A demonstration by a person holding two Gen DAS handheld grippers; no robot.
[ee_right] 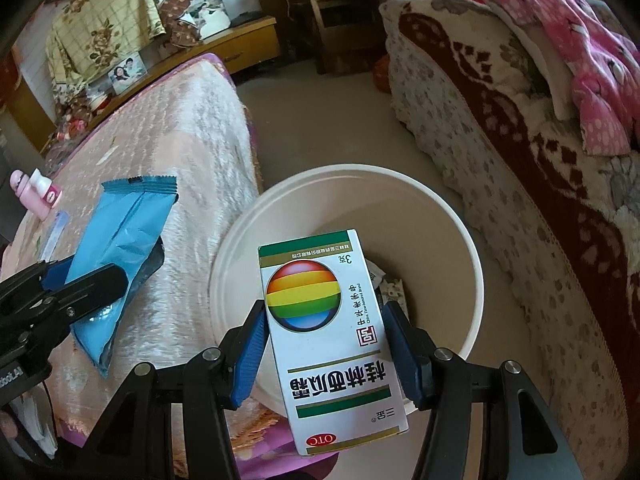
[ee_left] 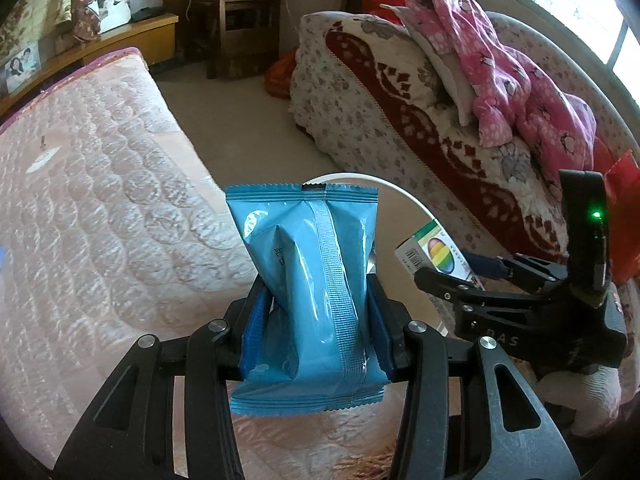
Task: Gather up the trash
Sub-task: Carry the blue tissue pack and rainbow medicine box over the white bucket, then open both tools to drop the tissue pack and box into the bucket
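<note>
My left gripper [ee_left: 316,320] is shut on a blue snack wrapper [ee_left: 308,280], held upright above the pink quilted bed edge. From the right wrist view the same wrapper [ee_right: 120,248] shows at the left, clamped in the left gripper [ee_right: 80,292]. My right gripper [ee_right: 324,344] is shut on a white medicine box [ee_right: 328,336] with a rainbow ball print, hanging over the white bin [ee_right: 440,208]. The box [ee_left: 434,250] and right gripper [ee_left: 480,280] also appear at the right of the left wrist view. Some paper scraps [ee_right: 390,286] lie inside the bin.
The bin [ee_left: 404,196] stands on the floor between the pink bed [ee_right: 168,152] and a sofa with a floral red cover [ee_right: 520,168]. A pink bottle [ee_right: 36,194] rests on the bed. Wooden furniture [ee_left: 240,20] stands at the far wall.
</note>
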